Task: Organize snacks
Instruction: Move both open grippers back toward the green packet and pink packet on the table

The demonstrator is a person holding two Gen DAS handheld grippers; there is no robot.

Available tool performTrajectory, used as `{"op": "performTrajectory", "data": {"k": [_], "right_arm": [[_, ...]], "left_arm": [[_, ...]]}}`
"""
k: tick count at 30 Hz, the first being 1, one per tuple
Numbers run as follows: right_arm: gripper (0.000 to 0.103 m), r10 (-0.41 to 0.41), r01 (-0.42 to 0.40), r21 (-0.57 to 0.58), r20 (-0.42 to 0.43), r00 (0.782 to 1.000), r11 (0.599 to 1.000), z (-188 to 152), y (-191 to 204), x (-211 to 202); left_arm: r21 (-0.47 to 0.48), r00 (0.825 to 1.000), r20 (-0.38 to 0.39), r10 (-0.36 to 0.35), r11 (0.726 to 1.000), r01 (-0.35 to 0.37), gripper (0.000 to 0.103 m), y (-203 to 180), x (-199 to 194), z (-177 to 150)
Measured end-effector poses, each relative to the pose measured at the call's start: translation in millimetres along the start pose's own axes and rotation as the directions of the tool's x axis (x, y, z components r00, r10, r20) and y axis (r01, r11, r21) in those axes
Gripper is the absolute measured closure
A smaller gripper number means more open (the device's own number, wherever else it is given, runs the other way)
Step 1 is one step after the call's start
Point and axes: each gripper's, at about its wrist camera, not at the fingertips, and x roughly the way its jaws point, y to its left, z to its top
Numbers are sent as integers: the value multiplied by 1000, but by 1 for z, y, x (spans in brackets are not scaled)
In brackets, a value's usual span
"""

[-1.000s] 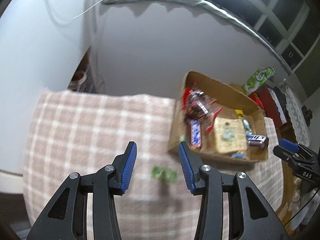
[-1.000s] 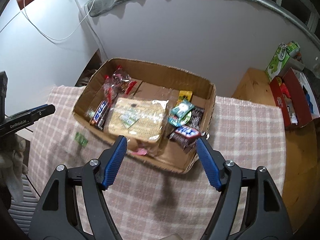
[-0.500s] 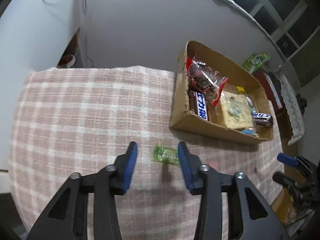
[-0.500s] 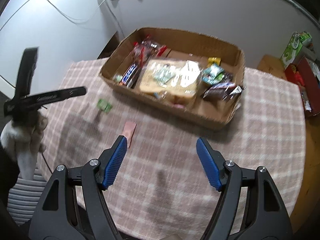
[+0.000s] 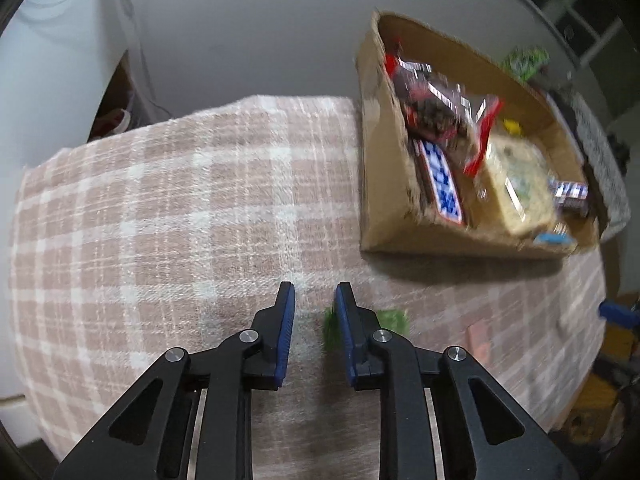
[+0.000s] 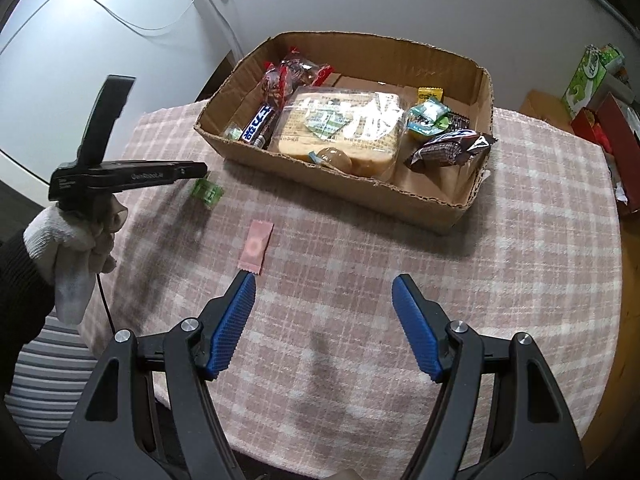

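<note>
A small green candy packet (image 6: 207, 193) lies on the pink checked tablecloth (image 6: 360, 272), left of a cardboard box (image 6: 448, 208) of snacks. My left gripper (image 5: 315, 300) is open with a narrow gap and low over the cloth; the green packet (image 5: 394, 319) lies mostly under and right of its right finger. In the right wrist view the left gripper (image 6: 200, 170) hovers just above the green packet. A pink sachet (image 6: 256, 247) lies on the cloth just ahead of my right gripper's left finger. My right gripper (image 6: 323, 285) is open and empty.
The box holds a bread pack (image 6: 340, 128), chocolate bars (image 6: 260, 122) and other wrapped snacks. The pink sachet (image 5: 478, 334) also shows right of the left gripper. A green carton (image 6: 588, 74) and a red box (image 6: 608, 136) stand at the right. The wall is behind.
My left gripper has dropped lower and forward over the green packet, and its jaws have narrowed. My right gripper has pulled back from the box toward the near table edge.
</note>
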Motion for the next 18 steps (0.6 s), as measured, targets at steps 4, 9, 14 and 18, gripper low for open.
{"op": "performTrajectory", "data": {"k": [4,9,14,18], "right_arm": [[29,3,-3,-7,-8,1000,1000,-1,3,3],[29,10,-10,-15,-20,1000,1000,-1,7,11],[29,26,-27,-31,-38,999,999,3,15,25],[29,46,-48,-40,-57,997,998,9,26,41]], "left_arm": [[39,1000,-24,-1,999,2,84,-3,-3,-5],[53,1000,-26,-8,999,10,84,-7,-9,-24],[34,1000,3,-12,999,11,81,-7,-16,-38],[89,999,34,-8,996,5,60,-18,-28,-47]]}}
